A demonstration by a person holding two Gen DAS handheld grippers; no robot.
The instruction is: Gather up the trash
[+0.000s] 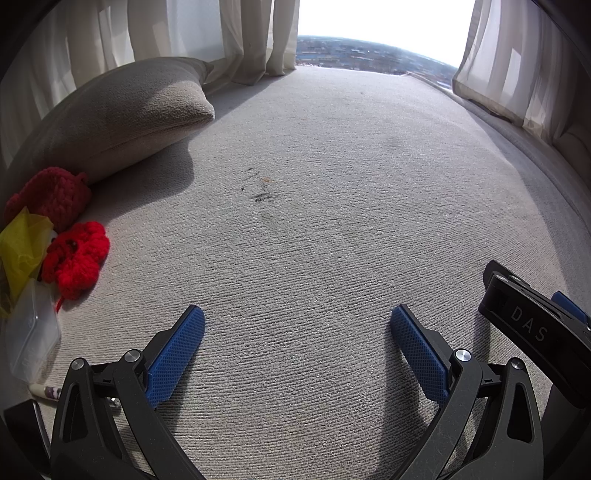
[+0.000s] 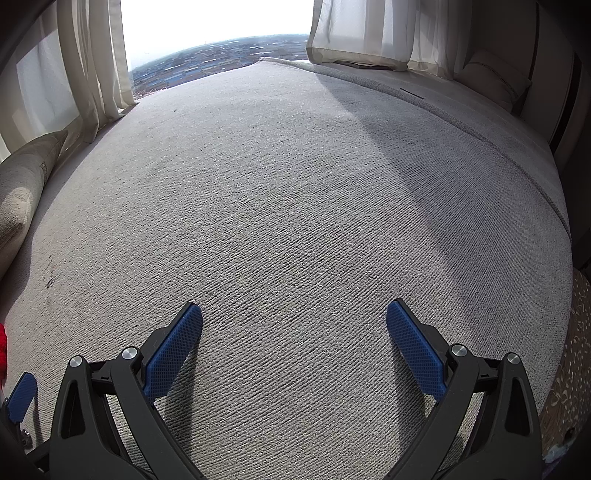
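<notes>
My left gripper (image 1: 297, 317) is open just above a grey woven cushion (image 1: 314, 184), nothing between its blue pads. At the far left of the left wrist view lie a crumpled yellow wrapper (image 1: 20, 247), a clear plastic lid or box (image 1: 31, 334), a small printed stick-like item (image 1: 46, 391) and two red crocheted pieces (image 1: 75, 264). My right gripper (image 2: 294, 315) is open too, over bare cushion (image 2: 295, 203). The right gripper's black body (image 1: 535, 321) shows at the right edge of the left wrist view. A blue pad of the left gripper (image 2: 20, 397) shows low left in the right wrist view.
A beige pillow (image 1: 122, 118) leans at the back left, by the curtains (image 1: 255, 37). A bright window (image 1: 376, 26) lies beyond the cushion's far edge. On the right the cushion ends in a rounded edge (image 2: 554, 206), with patterned floor (image 2: 576, 350) below and another pillow (image 2: 491, 77) behind.
</notes>
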